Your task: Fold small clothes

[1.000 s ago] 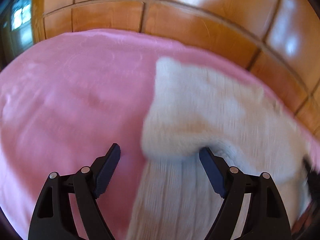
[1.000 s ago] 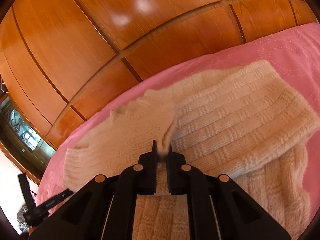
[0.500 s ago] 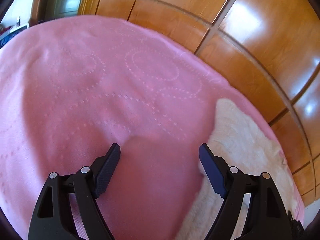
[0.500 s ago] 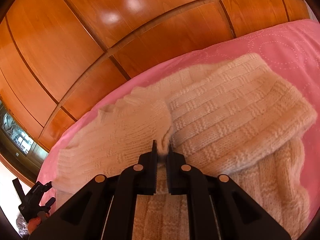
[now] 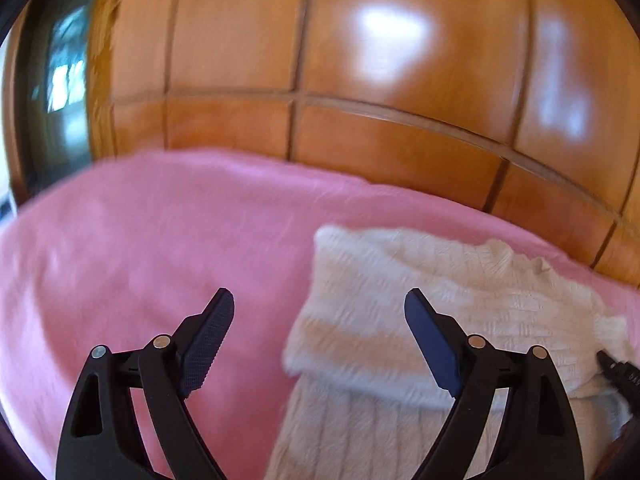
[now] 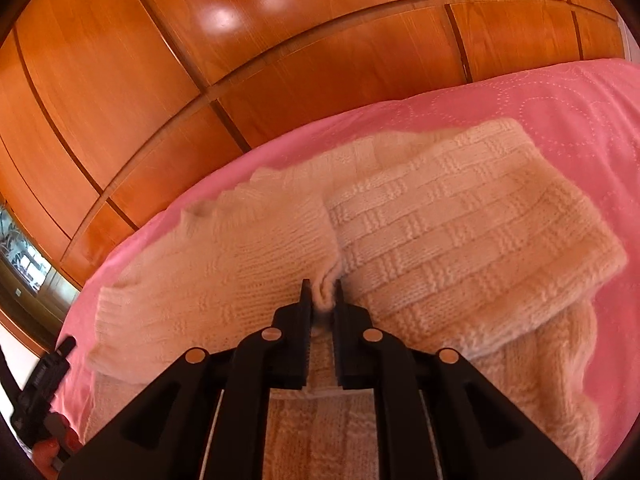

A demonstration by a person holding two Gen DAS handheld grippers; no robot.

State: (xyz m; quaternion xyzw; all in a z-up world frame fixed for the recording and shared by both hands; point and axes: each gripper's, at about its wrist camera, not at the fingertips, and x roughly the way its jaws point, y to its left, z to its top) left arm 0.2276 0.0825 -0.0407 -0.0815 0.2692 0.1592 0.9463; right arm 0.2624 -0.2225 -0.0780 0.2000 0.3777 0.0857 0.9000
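Observation:
A cream knitted sweater [image 6: 440, 232] lies on a pink bedspread [image 6: 560, 104], with both sleeves folded across its body. My right gripper [image 6: 322, 294] is shut on a pinch of knit where the two folded sleeves meet. In the left wrist view the sweater [image 5: 420, 312] lies low and right, blurred. My left gripper [image 5: 319, 308] hovers above its left edge and the bedspread [image 5: 140, 248], its jaws opening wide with nothing between them. The left gripper's tip [image 6: 52, 364] shows at the right wrist view's lower left edge, held by a hand.
A glossy wooden panelled wall [image 5: 360, 80] rises right behind the bed's far edge, seen again as the wall [image 6: 200, 60] in the right wrist view. A dark glass doorway [image 5: 60, 72] stands at far left. Bare bedspread stretches left of the sweater.
The left gripper has let go of the folded sleeve, swung away left over the bedspread and come back higher, jaws wider. The right gripper stays shut on the knit, barely moving.

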